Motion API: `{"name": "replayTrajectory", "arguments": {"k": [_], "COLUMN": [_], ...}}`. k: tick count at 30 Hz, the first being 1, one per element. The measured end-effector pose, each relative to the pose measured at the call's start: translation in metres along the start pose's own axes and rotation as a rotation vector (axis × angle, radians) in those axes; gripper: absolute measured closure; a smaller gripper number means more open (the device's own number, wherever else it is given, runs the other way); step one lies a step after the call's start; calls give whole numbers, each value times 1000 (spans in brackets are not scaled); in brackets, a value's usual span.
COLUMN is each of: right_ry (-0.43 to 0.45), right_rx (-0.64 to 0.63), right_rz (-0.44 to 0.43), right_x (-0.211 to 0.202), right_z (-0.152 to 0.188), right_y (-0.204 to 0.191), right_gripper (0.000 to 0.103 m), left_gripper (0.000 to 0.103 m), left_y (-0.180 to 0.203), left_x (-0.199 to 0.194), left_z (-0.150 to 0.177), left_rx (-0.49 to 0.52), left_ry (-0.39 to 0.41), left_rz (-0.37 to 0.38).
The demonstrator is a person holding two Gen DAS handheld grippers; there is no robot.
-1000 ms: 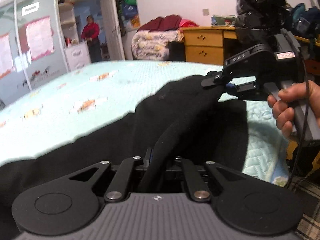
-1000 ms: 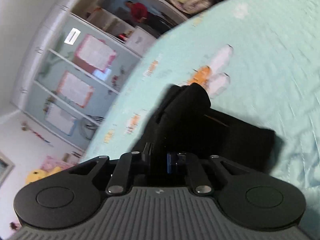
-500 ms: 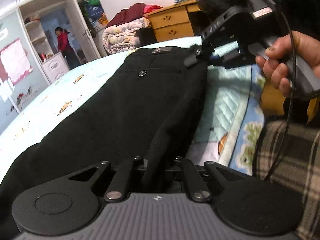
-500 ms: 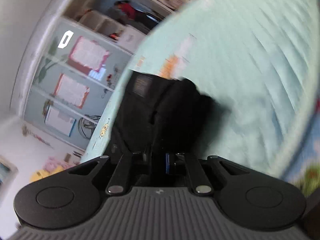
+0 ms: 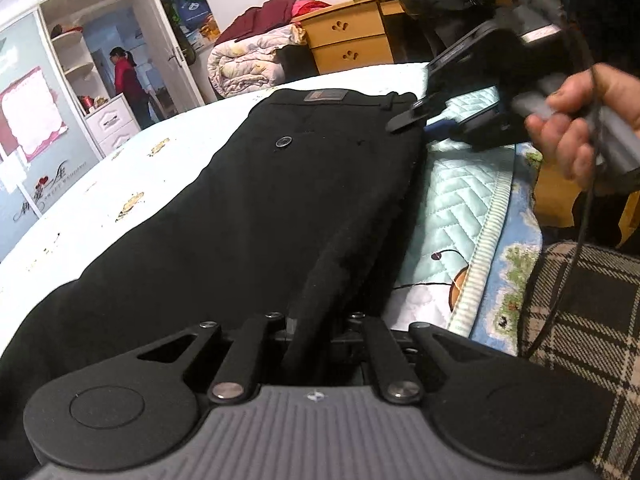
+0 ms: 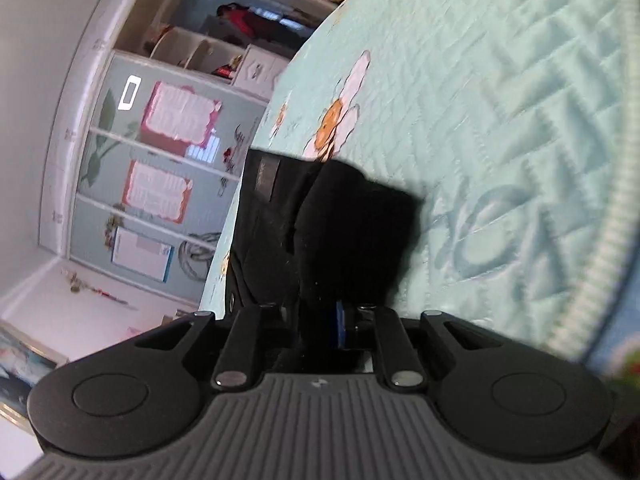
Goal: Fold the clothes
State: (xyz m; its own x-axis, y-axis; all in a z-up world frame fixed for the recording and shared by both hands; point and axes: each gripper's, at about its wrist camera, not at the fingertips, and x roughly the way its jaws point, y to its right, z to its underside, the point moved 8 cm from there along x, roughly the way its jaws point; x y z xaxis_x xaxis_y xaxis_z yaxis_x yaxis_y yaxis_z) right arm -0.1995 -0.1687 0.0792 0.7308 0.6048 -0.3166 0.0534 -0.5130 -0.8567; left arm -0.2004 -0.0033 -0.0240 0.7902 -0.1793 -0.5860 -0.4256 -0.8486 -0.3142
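Black trousers lie lengthwise on the pale green quilted bed, waistband with a leather patch at the far end. My left gripper is shut on a fold of the trousers at the near end. My right gripper shows in the left wrist view at the waistband's right corner, shut on the cloth. In the right wrist view the right gripper holds the black trousers against the bed.
The bed's edge runs along the right, with my plaid-clad legs beside it. A wooden desk with drawers, piled bedding, a wardrobe and a person in red stand beyond the bed.
Both grippers have drawn the trousers toward the near bed edge and lowered them, so they now lie spread flat with the waistband patch showing. Both stay shut on the cloth.
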Motion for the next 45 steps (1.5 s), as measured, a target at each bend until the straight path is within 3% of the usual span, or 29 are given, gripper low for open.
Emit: {"name": "replayTrajectory", "arguments": {"k": [6,9,11,12,13,16,19,22,25,27,30,34,36,39,43,45], "right_ry": [77,-60,-169,-212,-244,-228,-235,-226,-210,-206,-207,-199,-195,-193,-186,-181], "right_rx": [-213,-231,-215,-200,-177,-168,-154,-162,-183,-172,-150,-154,-144,-129,-137,-133], "right_rz": [-1,-77,-93,-62,10,-12,13,25,49,65,85,102,95,93,113,116], "right_x": [-34,1,31,46,60,68,69,71,73,74,73,69,70,70,70,70], "right_z": [3,32,54,64,72,75,72,71,73,74,77,82,80,77,78,79], "right_y": [-56,-77,-78,-69,-51,-39,-41,-39,-43,-44,-42,-44,-44,-41,-43,-42], "right_gripper": [83,83,83,89,103,103,103,103,103,103,103,103,103,103,103,103], "left_gripper": [96,94,84,82,80,77,77,77,81,81,81,81,81,81,79,79], "left_y": [1,-1,-4,-8,-12,-26,-50,-92,-138,-157,-174,-186,-195,-218,-244,-253], "left_x": [-1,-4,-11,-18,-26,-64,-106,-138,-169,-183,-196,-208,-221,-254,-307,-328], "left_z": [4,4,6,9,12,27,53,96,149,180,207,228,235,253,306,330], "left_rx": [-58,-100,-144,-181,-218,-323,-417,-639,-979,-1204,-1402,-1524,-1550,-1574,-1684,-1723], "left_ry": [23,37,49,56,65,119,157,118,85,95,146,183,217,293,373,406], "left_rz": [-14,-21,-18,-5,9,41,-36,-126,-209,-213,-207,-245,-306,-470,-717,-802]}}
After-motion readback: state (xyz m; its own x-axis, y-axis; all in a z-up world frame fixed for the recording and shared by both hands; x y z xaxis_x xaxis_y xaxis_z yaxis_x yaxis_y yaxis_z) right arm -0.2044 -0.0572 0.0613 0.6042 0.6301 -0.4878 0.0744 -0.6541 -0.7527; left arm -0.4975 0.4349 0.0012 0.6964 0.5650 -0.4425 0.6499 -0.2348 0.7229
